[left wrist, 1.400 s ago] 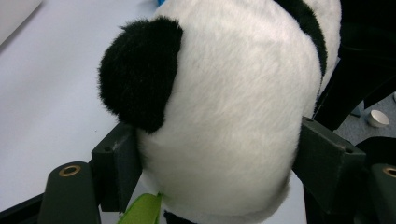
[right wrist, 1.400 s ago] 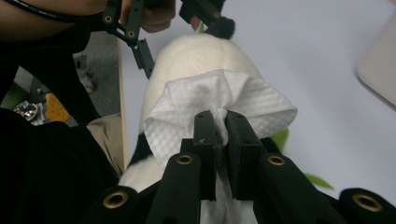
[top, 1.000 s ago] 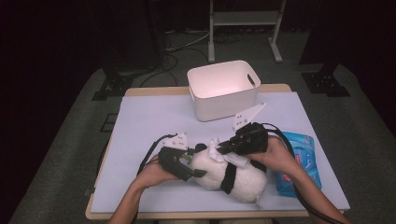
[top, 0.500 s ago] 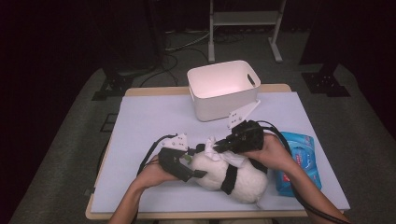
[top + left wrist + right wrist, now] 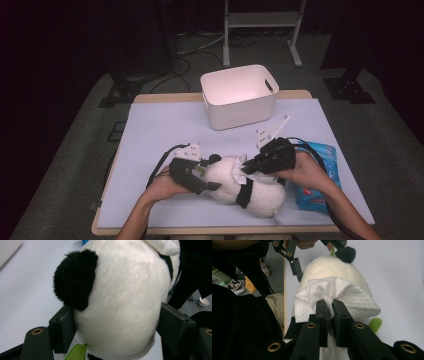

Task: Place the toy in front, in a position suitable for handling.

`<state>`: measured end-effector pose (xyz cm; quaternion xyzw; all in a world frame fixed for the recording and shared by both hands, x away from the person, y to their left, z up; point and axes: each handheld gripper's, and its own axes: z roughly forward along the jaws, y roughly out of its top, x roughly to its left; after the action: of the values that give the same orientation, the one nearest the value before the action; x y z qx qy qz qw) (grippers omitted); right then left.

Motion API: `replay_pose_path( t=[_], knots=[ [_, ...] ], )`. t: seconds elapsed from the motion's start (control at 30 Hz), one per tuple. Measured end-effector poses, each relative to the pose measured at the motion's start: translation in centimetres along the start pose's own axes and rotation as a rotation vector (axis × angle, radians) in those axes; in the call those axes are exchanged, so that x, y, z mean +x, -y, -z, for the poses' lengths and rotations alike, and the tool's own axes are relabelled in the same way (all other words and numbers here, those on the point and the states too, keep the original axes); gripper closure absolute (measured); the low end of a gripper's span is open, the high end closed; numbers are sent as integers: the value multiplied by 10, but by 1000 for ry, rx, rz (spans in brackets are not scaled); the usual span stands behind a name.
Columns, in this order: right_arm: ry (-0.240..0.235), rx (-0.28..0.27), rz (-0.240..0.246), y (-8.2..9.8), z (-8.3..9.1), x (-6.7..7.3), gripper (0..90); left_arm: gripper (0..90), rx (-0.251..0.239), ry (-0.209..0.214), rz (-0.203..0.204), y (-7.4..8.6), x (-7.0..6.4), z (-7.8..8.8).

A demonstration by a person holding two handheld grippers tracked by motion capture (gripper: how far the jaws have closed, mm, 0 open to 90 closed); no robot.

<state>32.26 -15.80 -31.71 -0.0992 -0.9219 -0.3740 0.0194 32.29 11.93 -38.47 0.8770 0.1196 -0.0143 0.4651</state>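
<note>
A black-and-white panda plush [image 5: 262,196] lies on its side near the table's front edge. My left gripper [image 5: 211,174] holds its head, and in the left gripper view the white head [image 5: 120,302] with its black ear [image 5: 75,280] sits squeezed between both jaws. My right gripper [image 5: 247,170] is shut on a white tissue [image 5: 238,173] that rests on the panda. In the right gripper view the tissue [image 5: 342,295] bunches at my right gripper [image 5: 329,305] and drapes over the plush [image 5: 332,267]. A green piece [image 5: 375,323] sticks out beside the plush.
A white plastic bin [image 5: 240,97] stands open at the back middle of the table. A blue packet [image 5: 317,175] lies to the right, partly under the right hand. The table's front edge [image 5: 200,231] runs close below the panda. The lilac cover [image 5: 160,130] lies bare at left.
The right gripper with the tissue has shifted slightly right and toward the front edge over the panda. The left gripper and the plush have stayed put.
</note>
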Motion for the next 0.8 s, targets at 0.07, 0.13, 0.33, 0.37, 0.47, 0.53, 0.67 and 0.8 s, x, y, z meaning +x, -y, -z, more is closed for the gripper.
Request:
replay_pose_path(
  t=[0.07, 0.13, 0.33, 0.37, 0.47, 0.53, 0.67, 0.8],
  knots=[
    [-27, 3, 9, -3, -5, 2, 826, 229, 3, 0, 4, 1, 1, 0],
    [-32, 9, 26, -6, -8, 3, 826, 229, 6, 0, 1, 2, 1, 0],
    [-13, -11, 14, -11, -6, 1, 831, 229, 10, 5, -5, 1, -1, 1],
    [-4, -18, 13, -12, -5, 0, 831, 229, 9, 7, -10, 1, -1, 1],
    [8, -25, 12, -20, -7, -4, 831, 229, 12, 4, -18, 0, -2, 1],
    [19, -20, 24, -26, -9, -5, 831, 230, 11, 4, -19, 0, -3, 1],
    [19, -15, 37, -40, -19, -6, 830, 230, 9, 2, -20, 0, -3, 1],
    [18, -7, 62, -52, -30, -6, 830, 234, 8, -1, -18, 0, -2, 2]
  ],
)
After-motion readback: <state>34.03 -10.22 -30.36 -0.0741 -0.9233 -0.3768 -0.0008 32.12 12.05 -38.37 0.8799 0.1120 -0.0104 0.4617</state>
